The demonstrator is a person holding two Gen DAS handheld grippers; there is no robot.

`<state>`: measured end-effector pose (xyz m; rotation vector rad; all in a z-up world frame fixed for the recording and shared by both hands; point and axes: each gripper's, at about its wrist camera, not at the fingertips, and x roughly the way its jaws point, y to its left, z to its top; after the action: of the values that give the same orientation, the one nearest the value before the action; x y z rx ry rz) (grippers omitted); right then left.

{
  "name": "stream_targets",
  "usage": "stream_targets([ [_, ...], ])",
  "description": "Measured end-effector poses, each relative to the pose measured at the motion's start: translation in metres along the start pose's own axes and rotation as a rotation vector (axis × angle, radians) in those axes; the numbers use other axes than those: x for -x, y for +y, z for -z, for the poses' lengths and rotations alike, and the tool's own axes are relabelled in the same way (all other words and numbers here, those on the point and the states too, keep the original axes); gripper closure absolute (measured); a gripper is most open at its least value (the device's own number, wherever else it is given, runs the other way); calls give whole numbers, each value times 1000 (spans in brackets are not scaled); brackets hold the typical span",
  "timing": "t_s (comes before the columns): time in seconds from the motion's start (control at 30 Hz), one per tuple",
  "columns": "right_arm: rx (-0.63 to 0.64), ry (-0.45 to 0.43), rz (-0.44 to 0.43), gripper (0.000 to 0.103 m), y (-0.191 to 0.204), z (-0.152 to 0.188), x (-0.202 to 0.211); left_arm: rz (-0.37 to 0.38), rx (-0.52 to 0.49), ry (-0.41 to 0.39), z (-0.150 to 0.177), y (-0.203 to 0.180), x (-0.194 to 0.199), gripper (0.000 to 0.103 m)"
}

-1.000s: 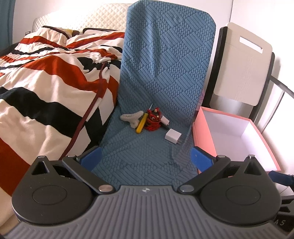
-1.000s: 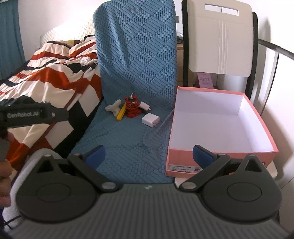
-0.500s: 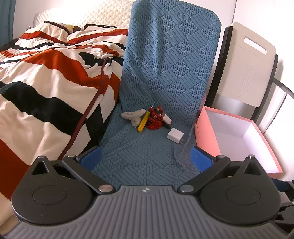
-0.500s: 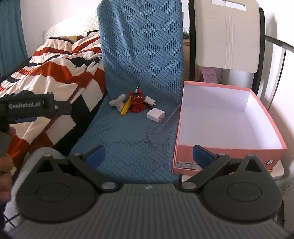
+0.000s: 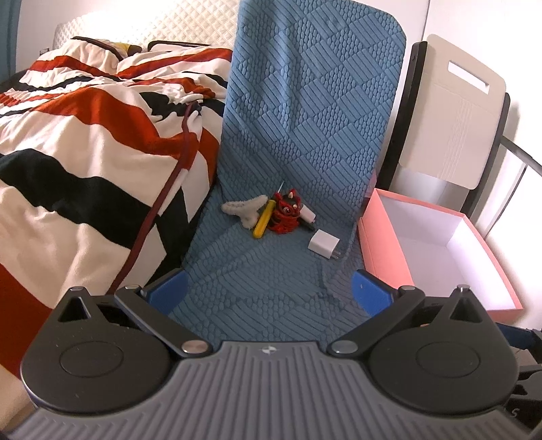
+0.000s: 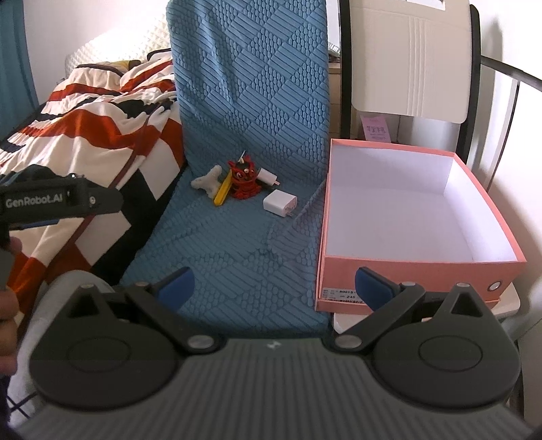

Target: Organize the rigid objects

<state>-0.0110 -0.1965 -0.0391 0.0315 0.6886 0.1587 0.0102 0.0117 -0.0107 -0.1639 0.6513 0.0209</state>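
Rigid objects: white charger (image 6: 278, 202), red figurine (image 6: 243, 176), yellow-handled screwdriver (image 6: 222, 192), pale hair clip (image 6: 206, 181), second small white plug (image 6: 267, 176), clustered on blue mat (image 6: 237, 257). Pink box (image 6: 399, 272) beside mat, interior bare. Nothing sorted yet; all five remain. Left gripper (image 5: 269, 292), right gripper (image 6: 274, 286): fingers spread apart, holding nothing, well short of cluster.

Daylight scene, bright. Light strongest at upper left, washing out quilted headboard (image 5: 142, 23) and white wall (image 5: 474, 20) to near-blank glare. White box interior (image 6: 399, 203) glows, far corner shadowed. Blue textured mat (image 5: 298, 135) evenly lit, soft shadows beside small items. Strong fisheye bending: folding chair (image 5: 454, 111) leans, metal rail (image 6: 508, 71) curves. Striped blanket (image 5: 84, 152) slightly soft toward edges. Centre sharp; corners dark, vignetted.
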Motion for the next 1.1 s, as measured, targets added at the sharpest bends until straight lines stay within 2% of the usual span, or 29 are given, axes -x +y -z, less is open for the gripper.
stream_targets([
  [0.27, -24, 9, -5, 0, -5, -3, 2, 5, 2, 6, 1, -5, -3, 0],
  [0.8, -35, 12, -2, 0, -8, 1, -4, 40, -64, 2, 1, -23, -13, 0],
  [1.03, -42, 25, 5, 0, -10, 4, -16, 52, -79, 11, 5, -27, -36, 0],
  [1.1, -41, 28, 13, 0, -11, 5, -22, 76, -93, 15, 4, -27, -46, 0],
])
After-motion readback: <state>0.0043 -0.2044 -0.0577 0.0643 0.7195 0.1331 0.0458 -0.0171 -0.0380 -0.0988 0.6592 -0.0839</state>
